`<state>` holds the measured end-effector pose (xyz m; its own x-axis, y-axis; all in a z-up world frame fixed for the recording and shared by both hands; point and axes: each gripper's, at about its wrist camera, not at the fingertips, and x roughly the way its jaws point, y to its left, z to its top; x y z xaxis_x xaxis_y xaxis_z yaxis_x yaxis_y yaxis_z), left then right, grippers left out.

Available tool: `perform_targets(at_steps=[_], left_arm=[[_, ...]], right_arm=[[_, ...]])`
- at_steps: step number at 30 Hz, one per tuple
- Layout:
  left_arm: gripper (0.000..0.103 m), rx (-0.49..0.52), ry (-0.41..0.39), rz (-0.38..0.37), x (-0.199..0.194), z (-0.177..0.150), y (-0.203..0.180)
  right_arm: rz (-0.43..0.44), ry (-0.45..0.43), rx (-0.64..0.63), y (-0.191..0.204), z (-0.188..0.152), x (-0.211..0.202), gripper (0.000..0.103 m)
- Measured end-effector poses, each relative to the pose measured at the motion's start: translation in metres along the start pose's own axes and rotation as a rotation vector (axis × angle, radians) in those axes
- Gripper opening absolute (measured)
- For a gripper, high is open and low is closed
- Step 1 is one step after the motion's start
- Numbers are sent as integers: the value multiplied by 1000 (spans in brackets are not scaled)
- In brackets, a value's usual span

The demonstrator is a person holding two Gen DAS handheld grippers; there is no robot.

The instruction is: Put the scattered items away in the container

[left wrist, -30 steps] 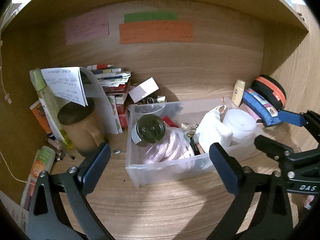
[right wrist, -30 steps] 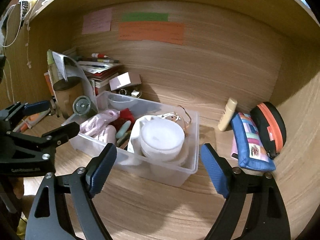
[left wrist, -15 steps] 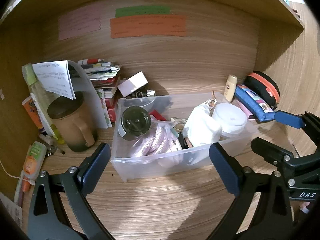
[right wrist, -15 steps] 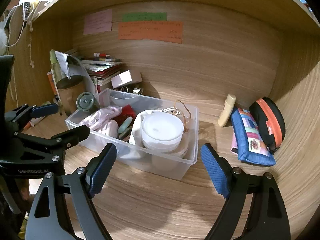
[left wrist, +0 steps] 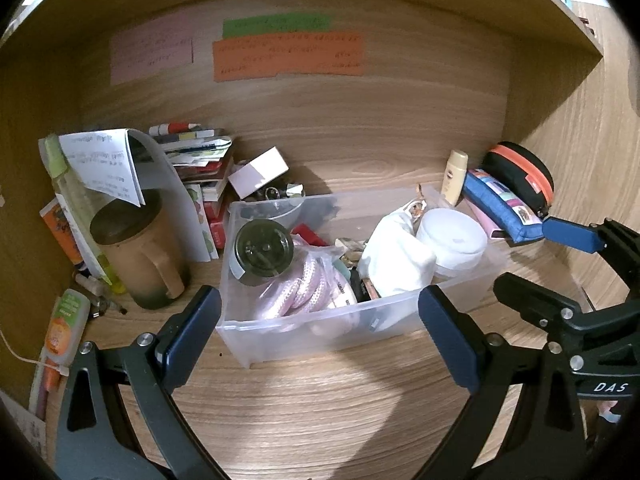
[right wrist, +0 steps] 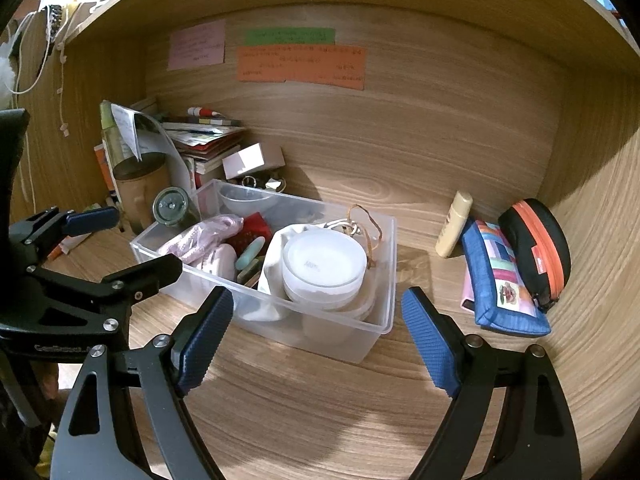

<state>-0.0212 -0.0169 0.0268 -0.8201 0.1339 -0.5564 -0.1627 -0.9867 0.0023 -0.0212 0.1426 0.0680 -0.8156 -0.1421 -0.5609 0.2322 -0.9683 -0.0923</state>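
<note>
A clear plastic bin (left wrist: 288, 332) (right wrist: 352, 340) stands on the wooden desk. It holds a dark-lidded jar (left wrist: 264, 248), pink rope (left wrist: 308, 288), a white cloth (left wrist: 396, 256) and a white round tub (right wrist: 324, 268). Outside it on the right lie a cream tube (right wrist: 454, 224), a blue patchwork pouch (right wrist: 504, 280) and a black case with an orange zip (right wrist: 536, 244). My left gripper (left wrist: 320, 336) is open and empty in front of the bin. My right gripper (right wrist: 316, 344) is open and empty, in front of the bin's near right corner.
At the left stand a brown mug (left wrist: 140, 252), a folded paper (left wrist: 100, 164), a stack of books (left wrist: 200, 168), a small white box (left wrist: 258, 172) and an orange-green tube (left wrist: 64, 328). Coloured notes (left wrist: 288, 56) hang on the back wall. Wooden walls close both sides.
Both grippers have drawn back from the bin, so it looks smaller and farther. Both stay open. Nothing on the desk has moved.
</note>
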Motion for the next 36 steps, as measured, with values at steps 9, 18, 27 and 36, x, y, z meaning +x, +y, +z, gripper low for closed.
perform_targets(at_steps=[9, 18, 27, 36], left_arm=[[100, -2, 4, -11, -1, -1, -1], [100, -8, 4, -9, -2, -2, -1], [100, -16, 15, -14, -1, -3, -1], [100, -20, 3, -28, -1, -3, 0]], right_arm=[[3, 4, 1, 0, 1, 1, 85], [3, 0, -3, 2, 1, 1, 85], [7, 2, -3, -1, 0, 3, 85], [10, 10, 5, -6, -2, 4, 85]])
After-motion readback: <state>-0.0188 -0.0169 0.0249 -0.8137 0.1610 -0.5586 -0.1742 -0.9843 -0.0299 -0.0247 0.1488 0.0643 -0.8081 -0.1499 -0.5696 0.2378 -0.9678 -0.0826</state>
